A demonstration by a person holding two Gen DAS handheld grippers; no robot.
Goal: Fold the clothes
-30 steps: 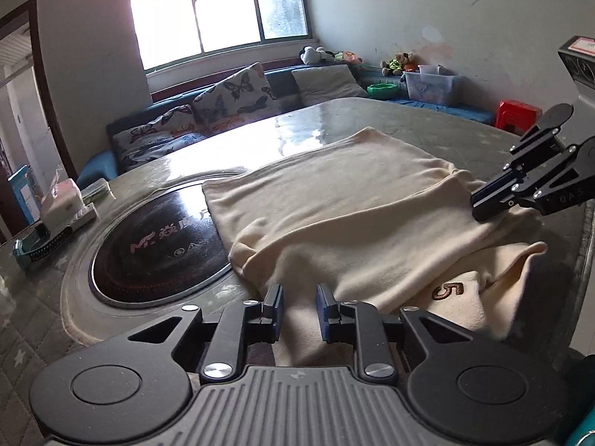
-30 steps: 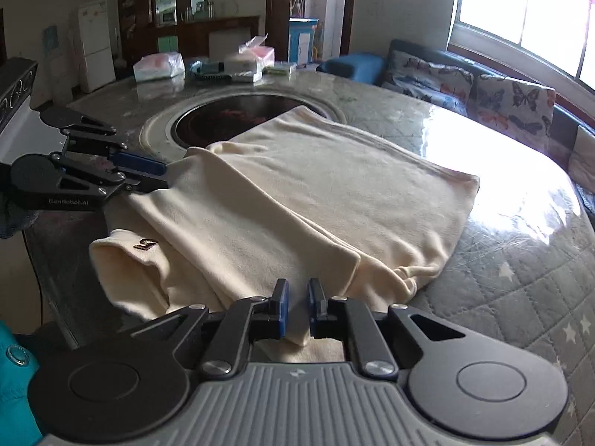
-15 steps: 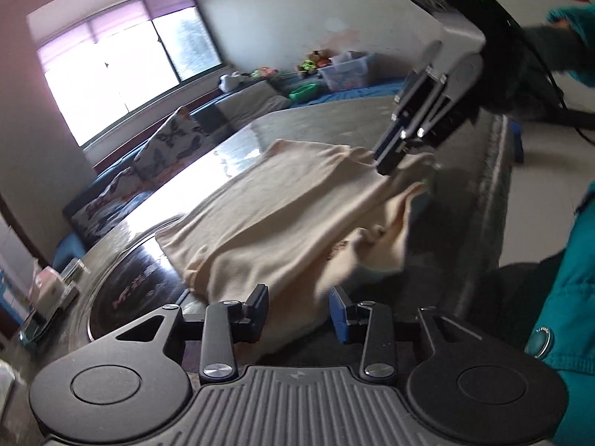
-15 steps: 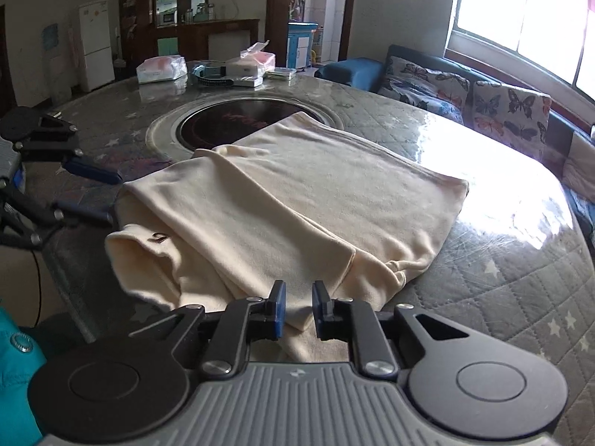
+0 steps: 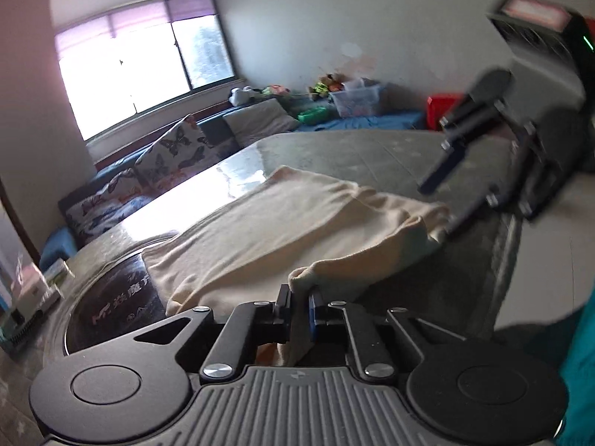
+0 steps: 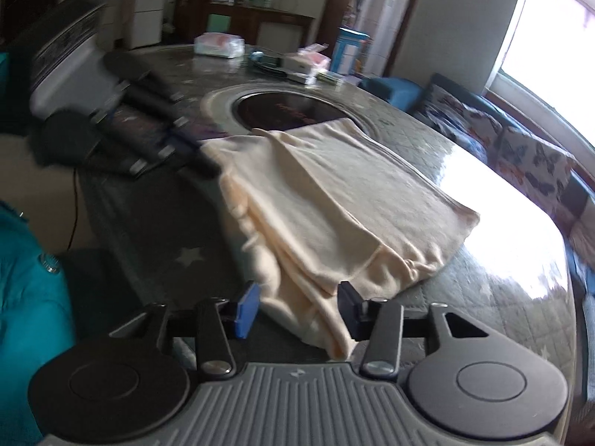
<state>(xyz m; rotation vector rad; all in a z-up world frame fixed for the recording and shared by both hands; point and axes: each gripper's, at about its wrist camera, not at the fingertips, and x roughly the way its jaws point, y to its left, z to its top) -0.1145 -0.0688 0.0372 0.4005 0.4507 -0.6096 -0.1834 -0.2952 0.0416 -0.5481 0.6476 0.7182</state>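
A cream garment (image 5: 297,223) lies folded on the grey quilted round table (image 5: 372,148), its near edge bunched. My left gripper (image 5: 299,303) is shut on a corner of the cream garment. My right gripper (image 6: 297,306) is open, its blue pads on either side of the garment's near hem (image 6: 316,312) without pinching it. In the left wrist view the right gripper (image 5: 446,193) shows blurred at the garment's right end. In the right wrist view the left gripper (image 6: 200,160) shows blurred at the garment's far left corner.
A black round hotplate (image 6: 293,113) sits in the table's middle, partly under the garment. Tissue packs and boxes (image 6: 297,61) stand at the table's far side. A sofa with butterfly cushions (image 5: 167,156) runs under the window. My teal sleeve (image 6: 29,297) is at the left.
My left gripper opened, moved to the garment's corner and shut on it. My right gripper opened around the near hem. The garment's overhanging edge with the logo has been pulled up onto the table.
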